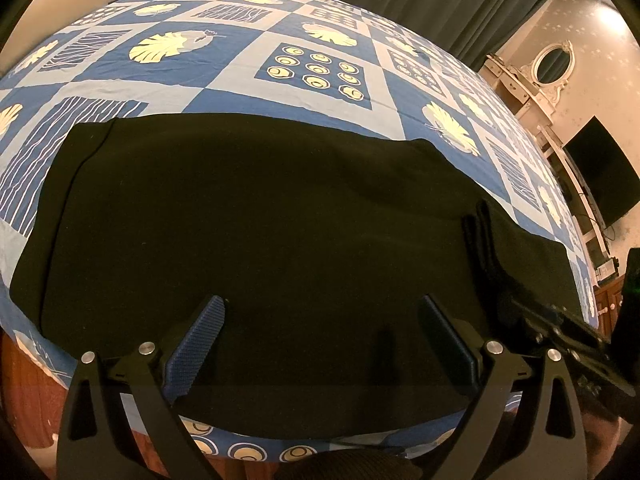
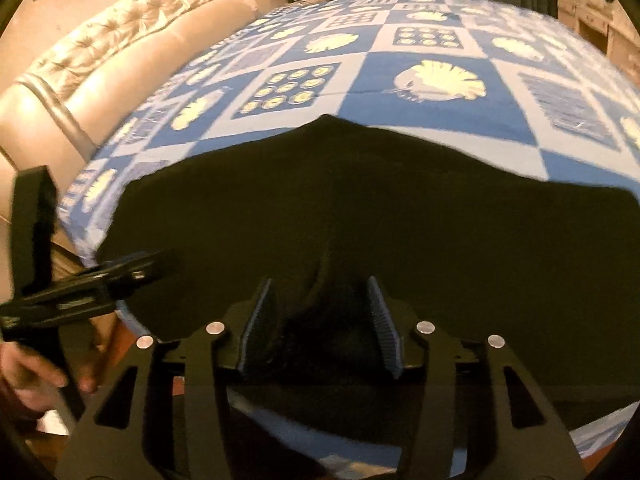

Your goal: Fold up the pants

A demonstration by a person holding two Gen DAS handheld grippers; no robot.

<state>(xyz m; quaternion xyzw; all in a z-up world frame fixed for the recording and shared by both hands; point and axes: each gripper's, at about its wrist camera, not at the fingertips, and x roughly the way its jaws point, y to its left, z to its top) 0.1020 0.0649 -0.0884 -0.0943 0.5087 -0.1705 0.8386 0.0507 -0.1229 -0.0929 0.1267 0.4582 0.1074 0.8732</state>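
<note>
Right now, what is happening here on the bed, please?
A person is folding black pants spread on a bed with a blue patterned cover, a handheld gripper in each hand. The left gripper is open over the near edge of the pants, gripping nothing. The right gripper is also open, with a raised bunch of the cloth between its fingers, not yet clamped.

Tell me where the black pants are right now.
The black pants lie flat on the blue patterned bedspread at its near edge, directly ahead of both open claws in both wrist views.
</note>
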